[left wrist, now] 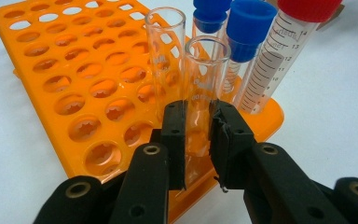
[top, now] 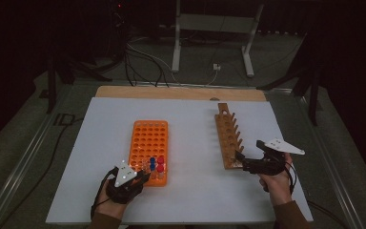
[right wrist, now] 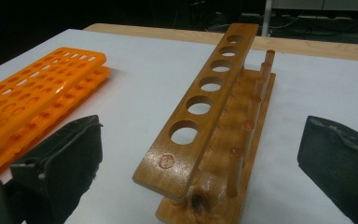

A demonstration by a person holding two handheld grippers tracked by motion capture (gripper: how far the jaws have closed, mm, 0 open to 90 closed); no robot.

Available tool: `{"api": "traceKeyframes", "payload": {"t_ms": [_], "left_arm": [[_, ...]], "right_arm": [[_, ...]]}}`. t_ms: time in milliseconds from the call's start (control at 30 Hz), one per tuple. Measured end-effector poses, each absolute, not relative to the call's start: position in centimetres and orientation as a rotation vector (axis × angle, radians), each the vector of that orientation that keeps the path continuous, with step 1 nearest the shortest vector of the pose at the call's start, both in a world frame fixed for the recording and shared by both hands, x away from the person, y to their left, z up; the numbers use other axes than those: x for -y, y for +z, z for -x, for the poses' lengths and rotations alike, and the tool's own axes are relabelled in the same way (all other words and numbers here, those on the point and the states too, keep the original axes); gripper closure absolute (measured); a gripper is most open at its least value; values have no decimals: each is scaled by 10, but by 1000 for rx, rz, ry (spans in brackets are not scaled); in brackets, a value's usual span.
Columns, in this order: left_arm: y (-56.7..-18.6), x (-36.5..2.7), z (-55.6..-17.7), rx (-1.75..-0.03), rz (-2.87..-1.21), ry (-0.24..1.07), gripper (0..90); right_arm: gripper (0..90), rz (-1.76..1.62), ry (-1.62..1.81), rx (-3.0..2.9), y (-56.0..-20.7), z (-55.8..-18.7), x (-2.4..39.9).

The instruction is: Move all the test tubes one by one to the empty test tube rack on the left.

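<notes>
An orange tube rack (top: pixel 148 138) lies left of centre on the white sheet. At its near end stand blue-capped tubes (left wrist: pixel 249 28), a red-capped graduated tube (left wrist: pixel 289 51) and two uncapped clear tubes. My left gripper (left wrist: pixel 198 116) is shut on the nearer clear tube (left wrist: pixel 200 74), which stands upright in a front hole; the second clear tube (left wrist: pixel 165 60) stands just behind it. From above, the left gripper (top: pixel 143 175) sits at the rack's near edge. A wooden rack (right wrist: pixel 209 107) with pegs lies at the right. My right gripper (right wrist: pixel 200 140) is open, jaws wide on either side of its near end.
The white sheet (top: pixel 195 191) covers a wooden tabletop whose far edge (top: pixel 181 92) shows beyond it. On the dark floor behind, a metal stand (top: pixel 214 28) and cables (top: pixel 147 62). Most holes of the orange rack (left wrist: pixel 74 70) hold nothing.
</notes>
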State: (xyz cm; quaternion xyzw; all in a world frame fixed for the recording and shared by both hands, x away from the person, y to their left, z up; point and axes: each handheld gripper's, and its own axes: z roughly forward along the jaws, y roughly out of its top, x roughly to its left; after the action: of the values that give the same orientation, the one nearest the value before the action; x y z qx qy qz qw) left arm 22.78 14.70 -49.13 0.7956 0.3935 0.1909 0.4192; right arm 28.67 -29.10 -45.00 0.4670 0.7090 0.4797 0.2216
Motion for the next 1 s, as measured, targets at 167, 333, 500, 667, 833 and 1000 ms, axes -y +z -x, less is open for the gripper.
{"api": "traceKeyframes", "payload": {"t_ms": [167, 333, 500, 667, 833, 1000], "left_arm": [[-489, -150, -228, -975, -1986, 459, 686], [-478, -160, -225, -931, -1906, 443, 614], [-466, -167, -220, -875, -1819, 450, 557], [-457, -173, -221, -863, -1734, 476, 479], [-451, -180, -228, -887, -1671, 525, 382], [-450, -184, -234, -936, -1641, 566, 294]], "right_arm": [[0, -1281, 1342, -1948, -451, -285, 293], [0, -1277, 1357, -1938, -451, -284, 295], [0, -1264, 1371, -1936, -453, -282, 296], [0, -1250, 1388, -1934, -455, -280, 296], [0, -1235, 1392, -1931, -457, -279, 297], [0, -1203, 1384, -1934, -459, -275, 296]]}}
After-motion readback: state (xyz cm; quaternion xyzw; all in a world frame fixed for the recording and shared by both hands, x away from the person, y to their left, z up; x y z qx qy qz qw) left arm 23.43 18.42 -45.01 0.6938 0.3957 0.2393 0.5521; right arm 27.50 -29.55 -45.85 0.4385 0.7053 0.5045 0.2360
